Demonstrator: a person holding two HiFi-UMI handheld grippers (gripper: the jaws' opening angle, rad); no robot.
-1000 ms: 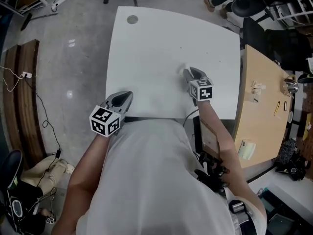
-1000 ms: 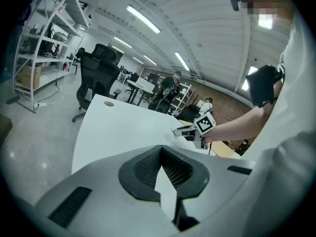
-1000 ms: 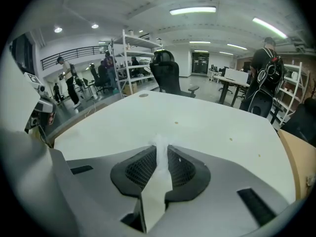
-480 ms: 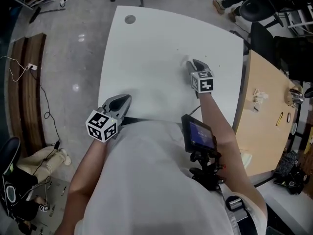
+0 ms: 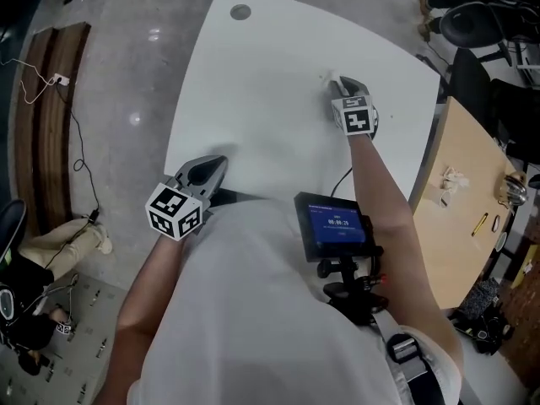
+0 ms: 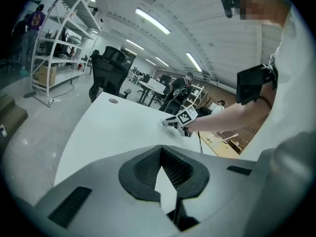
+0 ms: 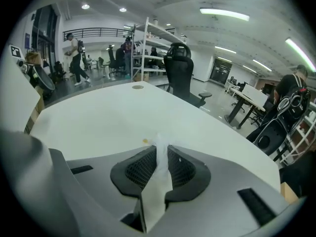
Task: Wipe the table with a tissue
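The white table [image 5: 253, 83] fills the middle of the head view. My right gripper [image 5: 342, 83] reaches out over its far right part, tilted down, shut on a white tissue [image 5: 326, 77]. In the right gripper view the tissue [image 7: 160, 174] stands pinched between the black pads, its tip at the tabletop, and a small yellowish speck [image 7: 145, 141] lies just ahead. My left gripper [image 5: 214, 166] hovers at the table's near edge. Its jaws meet at the tips with nothing between them.
A round cable hole [image 5: 240, 12] sits at the table's far left corner. A wooden desk [image 5: 468, 192] with small items adjoins on the right. A black office chair [image 7: 180, 65] and metal shelving [image 7: 148, 43] stand beyond the table. A small screen [image 5: 333, 224] hangs at the person's chest.
My right gripper has slid farther across the table, away from the person's body, with the tissue still in it. The left gripper has hardly moved.
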